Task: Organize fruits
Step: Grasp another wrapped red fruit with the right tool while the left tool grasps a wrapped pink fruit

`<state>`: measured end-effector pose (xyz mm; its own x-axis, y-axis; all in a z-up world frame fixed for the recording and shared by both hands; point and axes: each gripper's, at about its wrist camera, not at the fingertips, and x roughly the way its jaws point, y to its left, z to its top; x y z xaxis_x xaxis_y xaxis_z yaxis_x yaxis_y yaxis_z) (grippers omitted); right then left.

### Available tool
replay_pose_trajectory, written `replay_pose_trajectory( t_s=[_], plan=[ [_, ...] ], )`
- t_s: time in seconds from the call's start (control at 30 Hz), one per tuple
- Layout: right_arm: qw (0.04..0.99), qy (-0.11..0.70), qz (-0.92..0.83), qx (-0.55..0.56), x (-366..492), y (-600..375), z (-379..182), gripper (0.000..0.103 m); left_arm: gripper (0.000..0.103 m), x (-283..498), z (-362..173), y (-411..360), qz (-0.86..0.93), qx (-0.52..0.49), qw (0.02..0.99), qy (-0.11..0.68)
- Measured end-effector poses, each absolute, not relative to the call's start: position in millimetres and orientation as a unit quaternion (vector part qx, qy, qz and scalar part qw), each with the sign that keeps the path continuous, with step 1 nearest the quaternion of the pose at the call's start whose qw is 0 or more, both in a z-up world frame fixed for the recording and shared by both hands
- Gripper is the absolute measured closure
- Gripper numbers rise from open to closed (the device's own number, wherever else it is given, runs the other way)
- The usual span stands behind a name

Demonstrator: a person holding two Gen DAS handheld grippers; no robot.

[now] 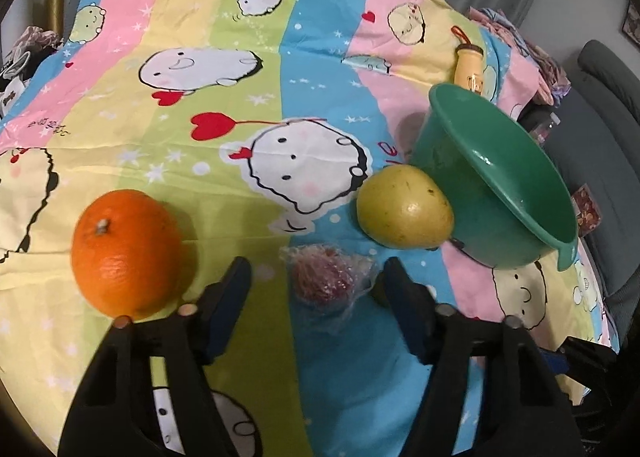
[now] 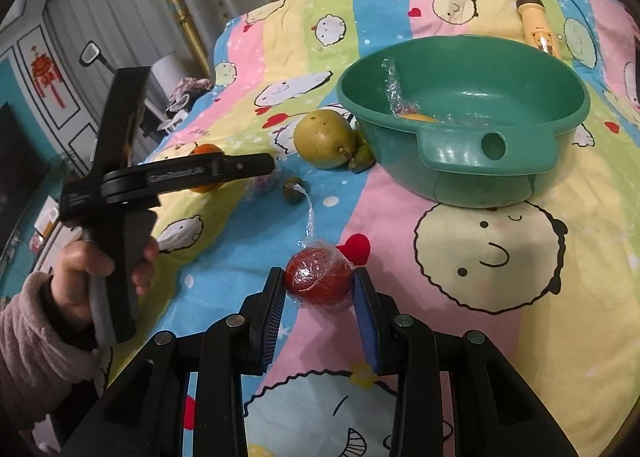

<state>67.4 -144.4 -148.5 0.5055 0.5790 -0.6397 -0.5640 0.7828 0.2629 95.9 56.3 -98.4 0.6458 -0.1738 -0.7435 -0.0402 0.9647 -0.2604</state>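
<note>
In the left wrist view my left gripper (image 1: 320, 289) stands open over the cartoon sheet. A small pinkish fruit in clear wrap (image 1: 326, 281) lies between its fingers, with a gap on the left side. An orange (image 1: 126, 253) sits to its left. A yellow-green pear (image 1: 404, 207) rests against the green basin (image 1: 492, 233) at the right. In the right wrist view my right gripper (image 2: 320, 289) is shut on a red fruit in clear wrap (image 2: 320, 281), near the sheet. The basin (image 2: 480, 185) beyond holds a wrapped yellowish fruit (image 2: 416, 117).
A small green fruit (image 2: 362, 155) lies beside the pear (image 2: 324, 139), and a small wrapped dark fruit (image 2: 292, 189) is nearer. A yellow toy tube (image 2: 538, 23) lies behind the basin. A hand in a pink sleeve (image 2: 100, 269) holds the left tool. A grey chair (image 1: 600, 117) stands past the right edge.
</note>
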Motion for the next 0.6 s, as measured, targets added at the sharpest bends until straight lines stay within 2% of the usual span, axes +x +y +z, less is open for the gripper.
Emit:
replay_pose_trajectory(
  t_s=[0.23, 0.6],
  plan=[
    [0.868, 0.370, 0.332, 0.019, 68, -150, -148, 0.067, 0.069, 100, -104, 48, -0.033, -0.111, 0.898, 0.425],
    [0.870, 0.363, 0.333, 0.026, 68, -154, -144, 0.067, 0.070, 86, -89, 54, -0.035, -0.138, 0.903, 0.406]
  ],
)
